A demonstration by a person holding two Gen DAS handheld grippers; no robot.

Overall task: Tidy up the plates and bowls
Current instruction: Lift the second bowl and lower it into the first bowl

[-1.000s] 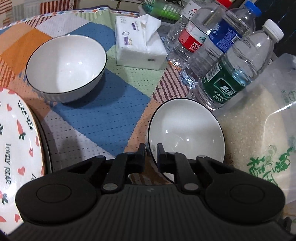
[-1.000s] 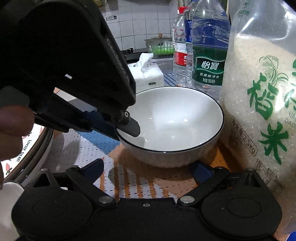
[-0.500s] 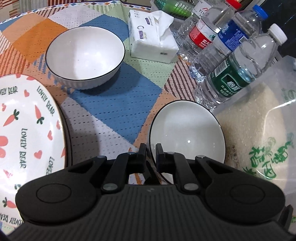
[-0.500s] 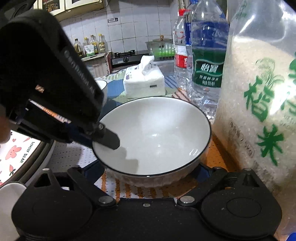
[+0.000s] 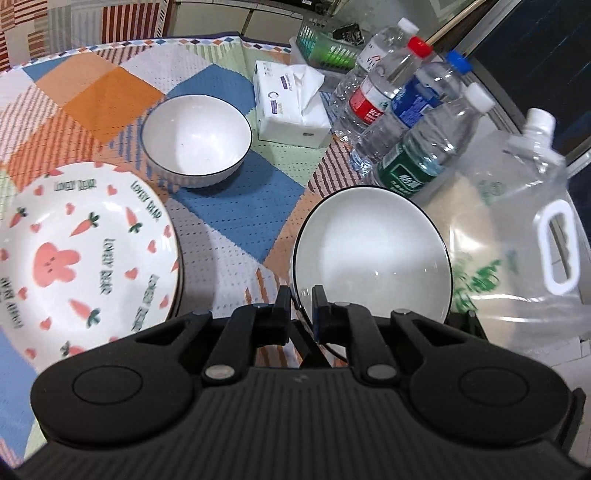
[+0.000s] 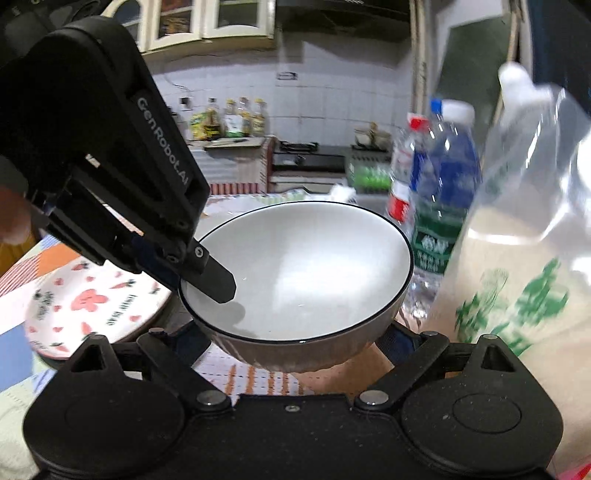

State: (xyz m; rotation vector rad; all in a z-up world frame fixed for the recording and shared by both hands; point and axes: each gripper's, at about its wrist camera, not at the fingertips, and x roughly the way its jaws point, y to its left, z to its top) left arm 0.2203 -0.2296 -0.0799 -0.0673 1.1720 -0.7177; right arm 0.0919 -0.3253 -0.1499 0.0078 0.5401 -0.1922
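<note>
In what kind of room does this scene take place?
Most likely a home kitchen: a stove against a white tiled wall, wall cupboards above, and condiment bottles on the counter behind a table with a patchwork cloth.

The held bowl at lower centre is white with a thin black rim, as is the second bowl above. The plate at left is white with pink rabbit, hearts and orange carrots. The tablecloth shows blue, orange, green and striped patches. Both grippers are black.
</note>
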